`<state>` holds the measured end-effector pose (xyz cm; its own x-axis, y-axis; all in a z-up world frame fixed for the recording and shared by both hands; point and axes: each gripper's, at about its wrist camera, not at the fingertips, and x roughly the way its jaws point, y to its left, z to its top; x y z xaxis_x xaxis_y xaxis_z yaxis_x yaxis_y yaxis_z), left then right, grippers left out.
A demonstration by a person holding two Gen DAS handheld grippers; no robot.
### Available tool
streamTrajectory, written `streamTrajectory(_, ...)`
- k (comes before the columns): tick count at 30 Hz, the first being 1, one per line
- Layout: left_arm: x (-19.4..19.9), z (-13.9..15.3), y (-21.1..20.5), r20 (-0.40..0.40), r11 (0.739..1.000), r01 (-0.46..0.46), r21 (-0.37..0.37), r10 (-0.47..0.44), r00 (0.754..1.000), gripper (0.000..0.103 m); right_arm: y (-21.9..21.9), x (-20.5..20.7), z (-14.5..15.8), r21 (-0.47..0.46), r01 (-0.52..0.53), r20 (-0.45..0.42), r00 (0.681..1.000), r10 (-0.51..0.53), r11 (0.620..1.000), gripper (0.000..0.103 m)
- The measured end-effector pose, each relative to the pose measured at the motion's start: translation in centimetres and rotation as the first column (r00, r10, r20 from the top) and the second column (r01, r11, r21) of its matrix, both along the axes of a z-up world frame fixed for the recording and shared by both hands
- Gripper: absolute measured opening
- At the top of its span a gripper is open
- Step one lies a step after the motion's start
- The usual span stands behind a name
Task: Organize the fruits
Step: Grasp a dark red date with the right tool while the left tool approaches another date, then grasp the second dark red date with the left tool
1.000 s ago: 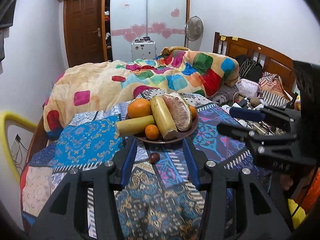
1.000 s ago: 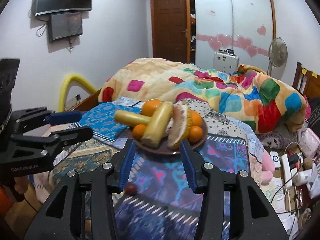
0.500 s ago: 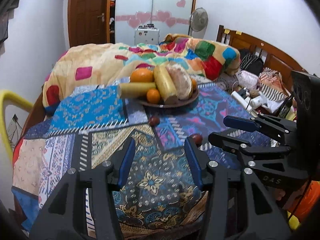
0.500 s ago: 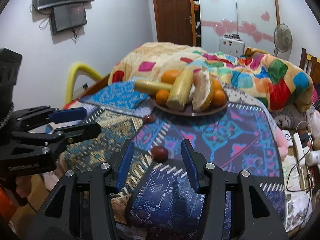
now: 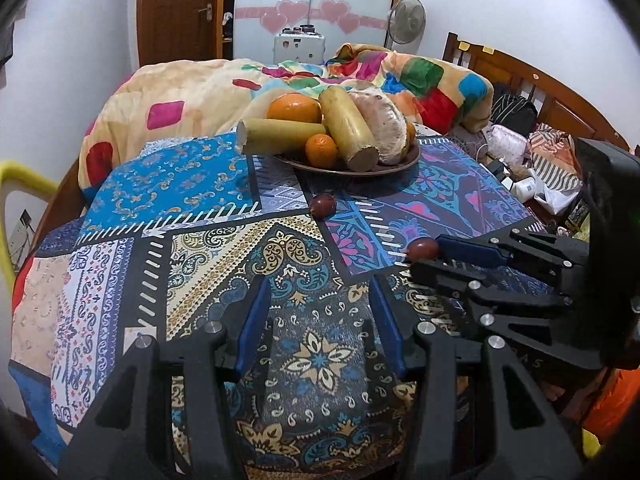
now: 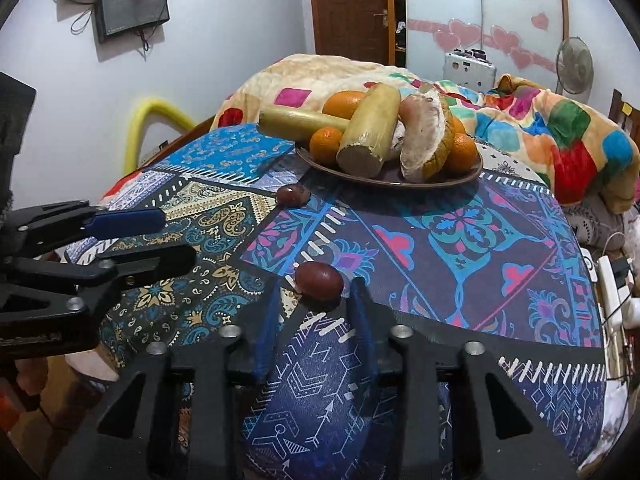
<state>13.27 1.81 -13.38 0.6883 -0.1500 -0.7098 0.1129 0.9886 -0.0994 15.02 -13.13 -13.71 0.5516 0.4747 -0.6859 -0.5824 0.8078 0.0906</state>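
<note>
A brown plate [image 5: 412, 159] [image 6: 474, 172] at the far side of the patterned cloth holds oranges, two yellow-green stalks and a peeled pomelo. Two small dark red fruits lie loose on the cloth. The near one [image 6: 319, 276] [image 5: 423, 249] sits just ahead of my open right gripper [image 6: 314, 300], between its fingertips' line and apart from them. The far one [image 5: 322, 204] [image 6: 293, 195] lies just before the plate. My left gripper [image 5: 318, 292] is open and empty, low over the cloth, left of the right gripper [image 5: 424, 256].
The cloth covers a round table [image 5: 160, 248] whose edges fall away left and right. A bed with a colourful quilt [image 5: 208, 88] lies behind. Clutter and cables [image 6: 616, 280] sit at the right. A yellow chair back [image 5: 16, 184] stands left.
Both grippers have pulled back from the plate and dropped low over the cloth. The right gripper has closed in on the near red fruit, which now sits at its fingertips.
</note>
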Motion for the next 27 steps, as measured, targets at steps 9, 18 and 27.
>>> streamTrajectory(9,1.8,0.0,-0.1,-0.007,1.000,0.002,-0.002,-0.002,1.000,0.051,-0.8,0.5,0.5,0.043,-0.003,0.002,1.000,0.003,0.999,0.020)
streamTrajectory(18,5.0,0.3,-1.0,-0.021,0.999,0.024,0.029,-0.024,0.999,0.044,-3.2,1.9,2.4,0.055,0.045,0.049,0.998,-0.047,0.998,0.020)
streamTrajectory(27,8.1,-0.9,-1.9,-0.074,0.996,0.055,0.068,-0.050,0.996,0.032,-5.3,3.7,2.5,0.034,0.080,0.065,0.995,-0.082,0.996,0.020)
